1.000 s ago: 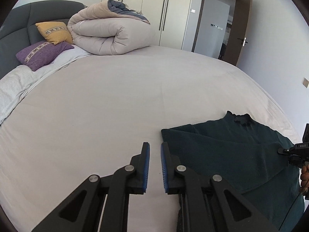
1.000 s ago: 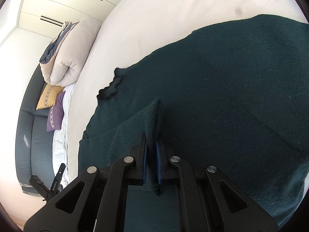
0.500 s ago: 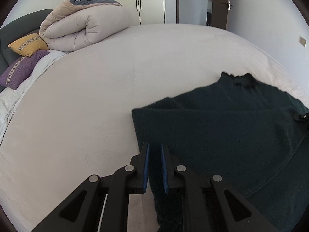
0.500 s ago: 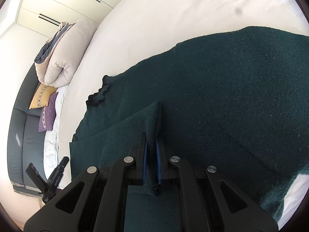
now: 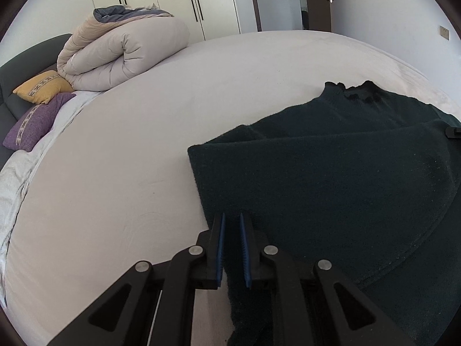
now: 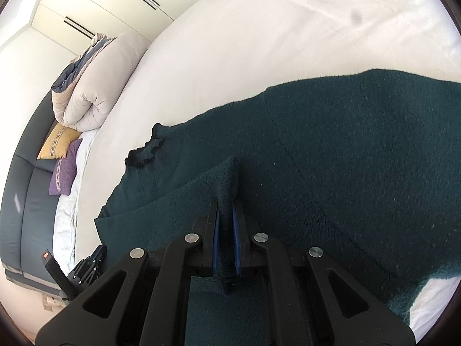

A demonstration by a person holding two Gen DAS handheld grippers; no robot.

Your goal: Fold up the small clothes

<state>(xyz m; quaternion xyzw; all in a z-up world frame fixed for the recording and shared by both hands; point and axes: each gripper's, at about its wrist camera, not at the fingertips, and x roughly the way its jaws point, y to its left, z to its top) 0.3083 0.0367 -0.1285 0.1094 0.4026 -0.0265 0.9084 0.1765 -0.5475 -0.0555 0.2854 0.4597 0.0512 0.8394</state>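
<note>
Over at nine o'clock in the left wrist view sit the purple pillow and yellow pillow, with the rolled duvet at eleven — all well apart from the work, leaving the bed as a broad folding surface. The dark green sweater lies from the centre out to three o'clock, its collar at one o'clock. The left gripper hangs at the folded flap's near corner; fabric runs between its blue pads, though whether they pinch it cannot be told. Moving right — the right gripper is clamped on a raised ridge of the sweater, probably carrying that edge across the body so both corners travel together and the fold lands square.
</note>
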